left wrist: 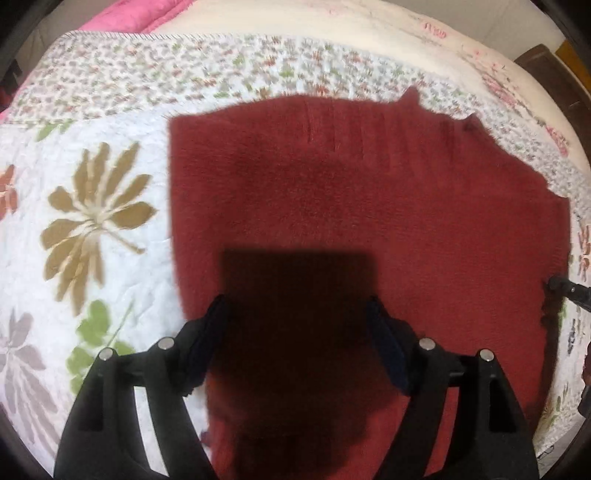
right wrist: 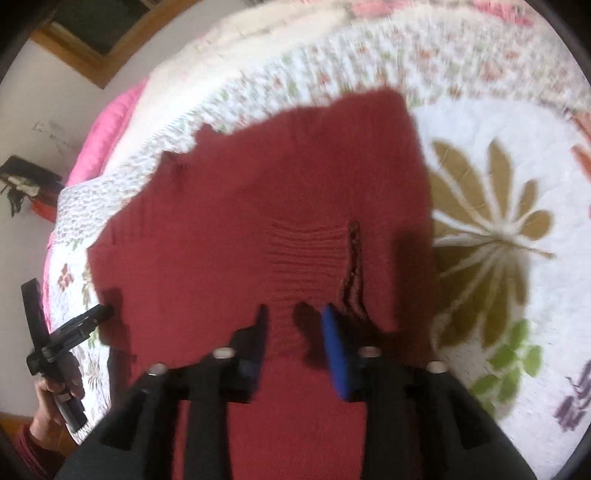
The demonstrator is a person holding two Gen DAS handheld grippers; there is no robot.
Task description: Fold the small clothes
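A dark red knit garment (left wrist: 369, 206) lies spread flat on a floral quilt (left wrist: 92, 221). My left gripper (left wrist: 297, 301) hovers open over the garment's near part and throws a dark square shadow on it; nothing is between its fingers. In the right wrist view, the garment (right wrist: 240, 221) fills the middle, with a ribbed band and a dark seam. My right gripper (right wrist: 294, 310), with blue pads (right wrist: 336, 350), stands open low over that ribbed band. The left gripper (right wrist: 74, 330) shows at the garment's left edge, held by a hand (right wrist: 51, 402).
The quilt (right wrist: 498, 229) covers a bed, with a cream blanket (left wrist: 314, 22) and pink bedding (left wrist: 122, 18) behind. The bed's edge drops off at the left of the right wrist view, beside a white wall (right wrist: 22, 110) and a wooden frame (right wrist: 92, 62).
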